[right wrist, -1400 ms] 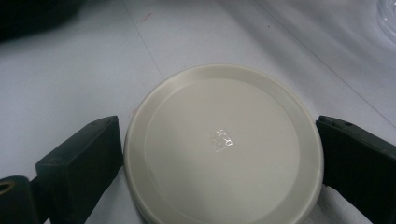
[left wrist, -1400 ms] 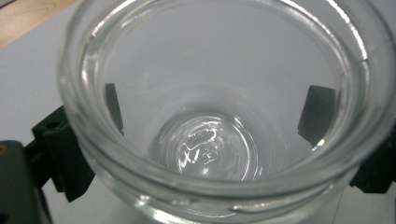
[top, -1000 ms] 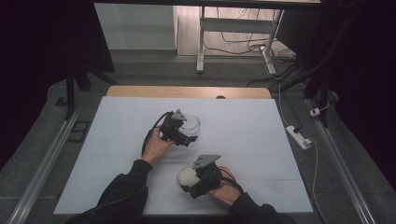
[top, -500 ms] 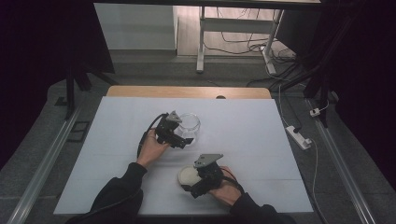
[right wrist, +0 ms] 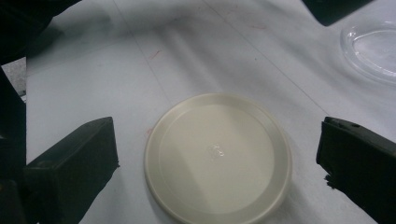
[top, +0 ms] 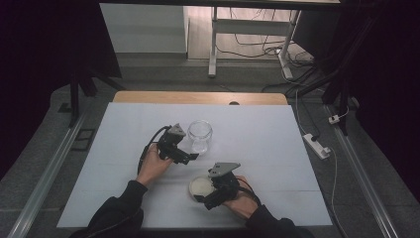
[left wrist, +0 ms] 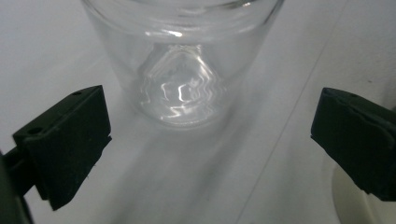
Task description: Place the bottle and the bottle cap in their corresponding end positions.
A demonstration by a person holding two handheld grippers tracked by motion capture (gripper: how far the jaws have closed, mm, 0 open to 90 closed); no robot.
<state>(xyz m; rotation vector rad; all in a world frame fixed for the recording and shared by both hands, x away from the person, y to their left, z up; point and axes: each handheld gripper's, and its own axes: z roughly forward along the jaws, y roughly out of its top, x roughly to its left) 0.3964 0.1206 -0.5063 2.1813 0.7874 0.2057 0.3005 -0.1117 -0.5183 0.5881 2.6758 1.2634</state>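
Left gripper (top: 190,156), black and two-jawed, is being held wide open just short of the clear round glass jar (top: 200,135); nothing is being gripped. Against the frames from a second and half a second ago, this gripper is being seen drawn back toward the person and to the left, so that the jar, earlier partly covered by it, is now standing free just beyond its jaw tips. The jar itself is being left in the same place, upright near the middle of the pale white table surface (top: 257,134).

Right gripper (top: 207,196) is also being held wide open, its jaws set either side of the cream-coloured round plastic lid (top: 200,187) without touching it. Its place and the lid's are being kept as in the earlier frames, near the front edge of the table.

Jar (left wrist: 184,60): smooth, transparent, thick-walled, tapering slightly to a rounded base, with bright ripples of reflected light in the bottom. Lid (right wrist: 218,156): flat, matte, circular, with a raised rim and a small mark at the centre. Jaw pads are being seen as blocky, dull black.
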